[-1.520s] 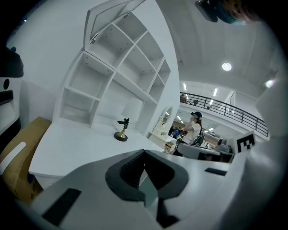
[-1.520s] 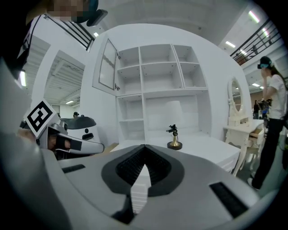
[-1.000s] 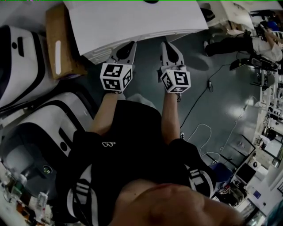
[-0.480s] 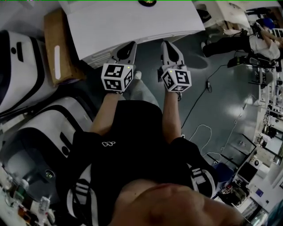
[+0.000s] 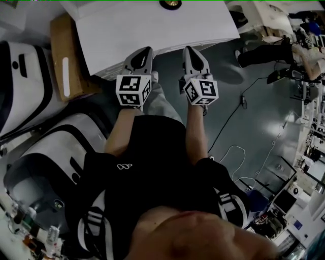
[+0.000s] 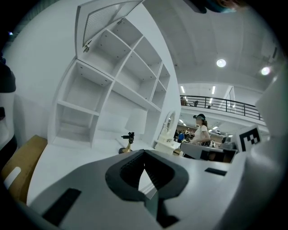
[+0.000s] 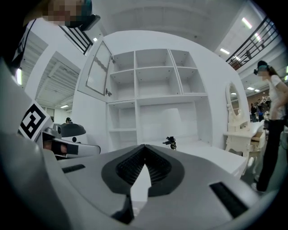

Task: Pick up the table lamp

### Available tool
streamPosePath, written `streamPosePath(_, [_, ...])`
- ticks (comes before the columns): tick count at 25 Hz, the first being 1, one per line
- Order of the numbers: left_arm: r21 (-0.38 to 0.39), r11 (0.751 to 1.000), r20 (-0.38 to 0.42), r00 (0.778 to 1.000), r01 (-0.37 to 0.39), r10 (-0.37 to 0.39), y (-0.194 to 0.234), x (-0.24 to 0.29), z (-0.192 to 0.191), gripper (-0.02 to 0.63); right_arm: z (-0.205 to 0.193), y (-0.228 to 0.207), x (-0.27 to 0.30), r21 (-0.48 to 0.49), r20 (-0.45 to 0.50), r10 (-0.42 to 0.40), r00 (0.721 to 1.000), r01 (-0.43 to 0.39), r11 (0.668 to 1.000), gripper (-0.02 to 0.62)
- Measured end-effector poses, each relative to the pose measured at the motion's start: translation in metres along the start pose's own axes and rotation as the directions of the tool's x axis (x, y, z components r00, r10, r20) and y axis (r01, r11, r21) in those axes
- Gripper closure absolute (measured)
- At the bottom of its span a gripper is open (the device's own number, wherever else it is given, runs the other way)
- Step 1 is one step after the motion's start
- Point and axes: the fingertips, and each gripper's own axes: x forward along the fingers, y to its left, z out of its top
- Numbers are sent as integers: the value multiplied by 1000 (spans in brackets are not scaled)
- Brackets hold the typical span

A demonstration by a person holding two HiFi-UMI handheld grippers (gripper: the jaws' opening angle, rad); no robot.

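The table lamp (image 5: 170, 4) is a small black and gold thing at the far edge of the white table (image 5: 152, 25). It also shows small and far off as the lamp (image 6: 128, 143) in the left gripper view and the lamp (image 7: 170, 142) in the right gripper view, in front of a white shelf unit. My left gripper (image 5: 143, 51) and right gripper (image 5: 190, 49) are held side by side at the table's near edge, well short of the lamp. Both are shut with nothing between the jaws, as the left gripper (image 6: 144, 152) and right gripper (image 7: 144, 146) show.
A cardboard box (image 5: 66, 56) and white machine housings (image 5: 25, 71) stand to the left. Cables (image 5: 228, 117) run over the grey floor at the right. A white shelf unit (image 7: 153, 99) rises behind the table. A person (image 7: 272, 130) stands at the right beside a white vanity (image 7: 236, 117).
Both grippers have moved a little forward toward the table's edge. The person's leg has come into view under the left gripper. The jaws stay shut.
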Motion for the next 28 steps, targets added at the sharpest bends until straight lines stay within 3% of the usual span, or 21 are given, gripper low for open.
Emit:
streamPosePath(7, [44, 999, -53, 998, -14, 17, 18, 62, -21, 595, -33, -44, 39, 30, -34, -24, 999, 25, 999, 577])
streamPosePath(12, [78, 994, -37, 996, -79, 83, 31, 96, -11, 595, -38, -80, 59, 70, -44, -41, 998, 44, 997, 577])
streamPosePath(17, [81, 991, -60, 992, -106, 111, 48, 129, -10, 595, -44, -93, 88, 64, -68, -20, 998, 24, 998, 575])
streamPosePath(28, [169, 979, -133, 982, -113, 136, 58, 193, -13, 595, -61, -117, 150, 127, -86, 71, 994, -60, 990, 575])
